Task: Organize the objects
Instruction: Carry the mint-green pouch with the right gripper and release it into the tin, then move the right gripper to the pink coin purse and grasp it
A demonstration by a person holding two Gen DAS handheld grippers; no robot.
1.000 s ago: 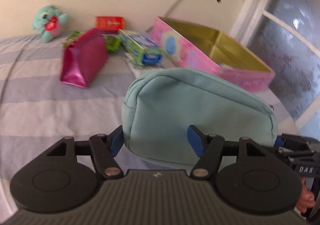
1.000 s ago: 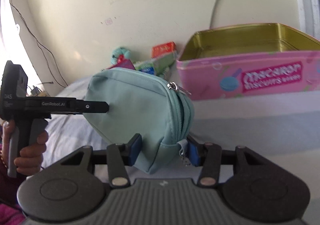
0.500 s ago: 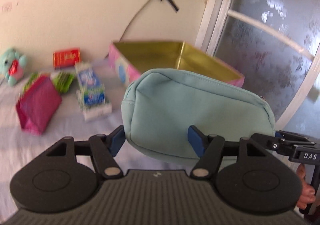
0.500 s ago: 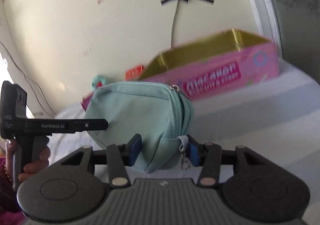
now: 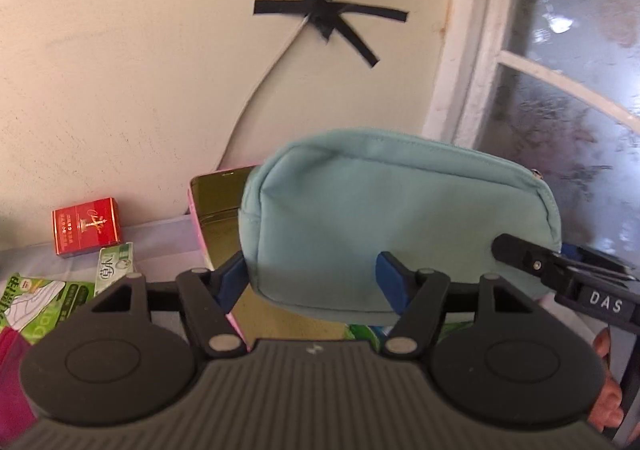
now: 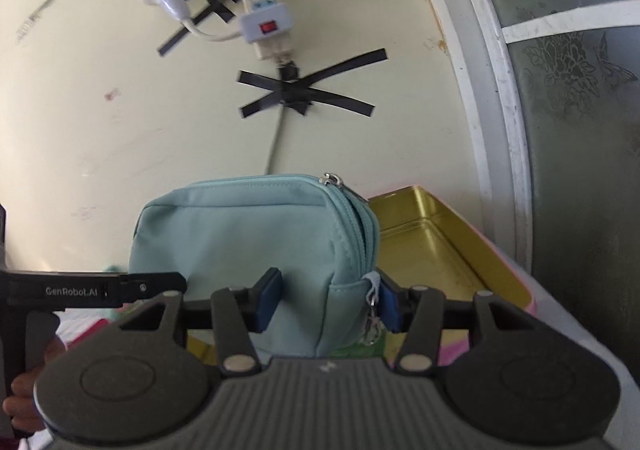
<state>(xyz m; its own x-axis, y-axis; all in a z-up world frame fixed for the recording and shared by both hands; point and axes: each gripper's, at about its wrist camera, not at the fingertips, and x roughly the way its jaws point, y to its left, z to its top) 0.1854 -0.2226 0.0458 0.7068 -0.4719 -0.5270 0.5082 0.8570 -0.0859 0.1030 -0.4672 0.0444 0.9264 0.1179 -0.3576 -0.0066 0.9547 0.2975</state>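
Your left gripper (image 5: 312, 278) and right gripper (image 6: 328, 300) each pinch one end of the teal pouch (image 5: 396, 226), held in the air above the open tin (image 6: 432, 246). Uneven release could tip the pouch onto the tin's rim.

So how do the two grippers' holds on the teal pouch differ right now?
The left gripper grips the teal pouch across its broad, plain end; the right gripper grips the narrow end with the zipper. The left gripper's fingers stand wider apart than the right's. A zipper pull dangles beside the right gripper's finger; none shows at the left. Both are shut on the pouch, holding it above the open tin.
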